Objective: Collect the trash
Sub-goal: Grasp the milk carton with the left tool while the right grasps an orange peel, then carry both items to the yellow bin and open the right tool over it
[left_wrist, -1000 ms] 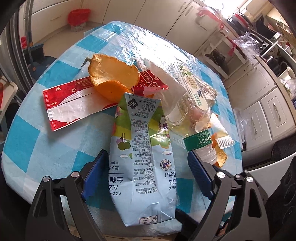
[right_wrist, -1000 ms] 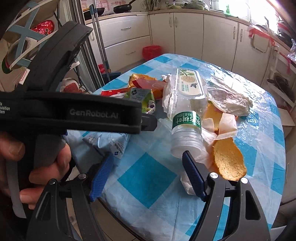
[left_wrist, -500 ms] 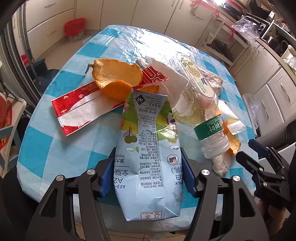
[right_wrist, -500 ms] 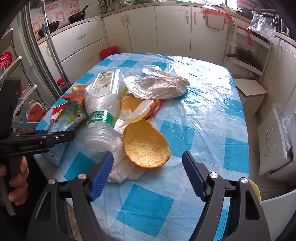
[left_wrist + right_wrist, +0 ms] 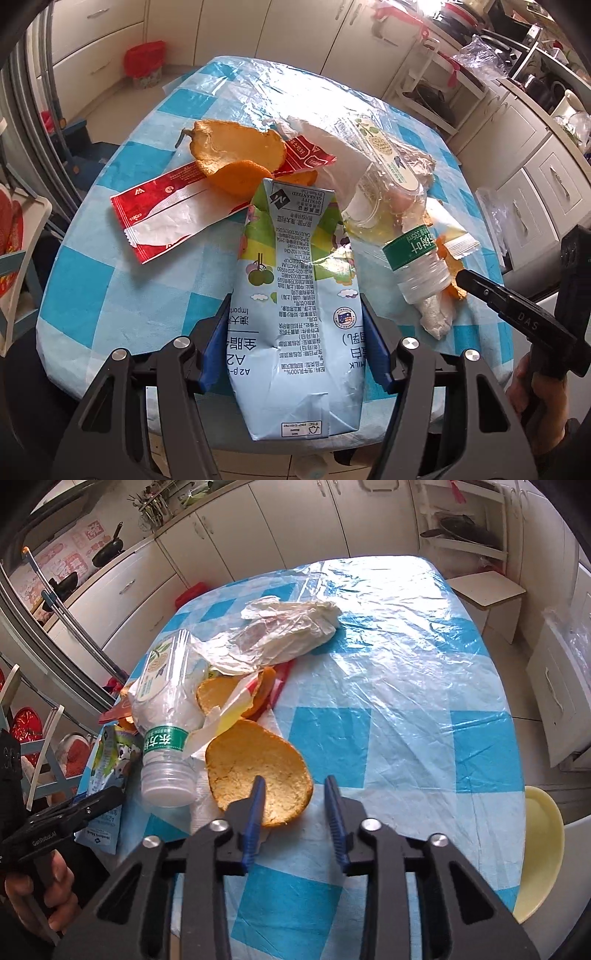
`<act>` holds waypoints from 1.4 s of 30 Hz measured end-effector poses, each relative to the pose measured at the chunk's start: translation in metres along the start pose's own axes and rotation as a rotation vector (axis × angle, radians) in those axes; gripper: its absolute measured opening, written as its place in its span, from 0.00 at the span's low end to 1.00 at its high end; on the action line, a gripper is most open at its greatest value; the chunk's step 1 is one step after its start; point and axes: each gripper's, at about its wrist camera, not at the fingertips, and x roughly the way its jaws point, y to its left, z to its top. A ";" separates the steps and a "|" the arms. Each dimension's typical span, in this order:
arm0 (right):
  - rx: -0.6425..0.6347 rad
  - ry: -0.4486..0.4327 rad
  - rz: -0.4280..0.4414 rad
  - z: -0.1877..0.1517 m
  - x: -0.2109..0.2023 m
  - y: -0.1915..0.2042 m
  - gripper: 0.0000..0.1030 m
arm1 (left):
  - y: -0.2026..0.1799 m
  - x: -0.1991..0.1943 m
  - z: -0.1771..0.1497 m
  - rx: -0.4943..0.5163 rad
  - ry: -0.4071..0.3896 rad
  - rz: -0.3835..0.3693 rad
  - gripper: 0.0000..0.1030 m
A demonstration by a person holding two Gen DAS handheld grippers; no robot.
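Flattened pale-blue milk carton (image 5: 295,325) lies at table edge, beside capless clear bottle (image 5: 402,236), orange peels (image 5: 258,775) and red wrapper (image 5: 162,218).

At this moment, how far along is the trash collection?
Nothing looks collected yet. In hand: the left gripper is clamped on the milk carton, and the right gripper is closing at the edge of a pomelo peel, not yet pinched. Left on the table: the plastic bottle, crumpled plastic bag, red wrapper and other peels.
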 end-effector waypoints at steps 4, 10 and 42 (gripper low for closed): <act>-0.016 -0.050 -0.008 0.001 -0.013 0.002 0.06 | -0.004 -0.008 0.000 0.013 -0.024 -0.009 0.58; 0.015 -0.122 -0.031 0.001 -0.038 -0.011 0.03 | -0.007 -0.018 -0.004 0.015 -0.057 -0.022 0.58; -0.035 -0.111 -0.080 -0.004 -0.029 0.005 0.05 | -0.030 -0.042 -0.015 0.106 -0.133 -0.008 0.58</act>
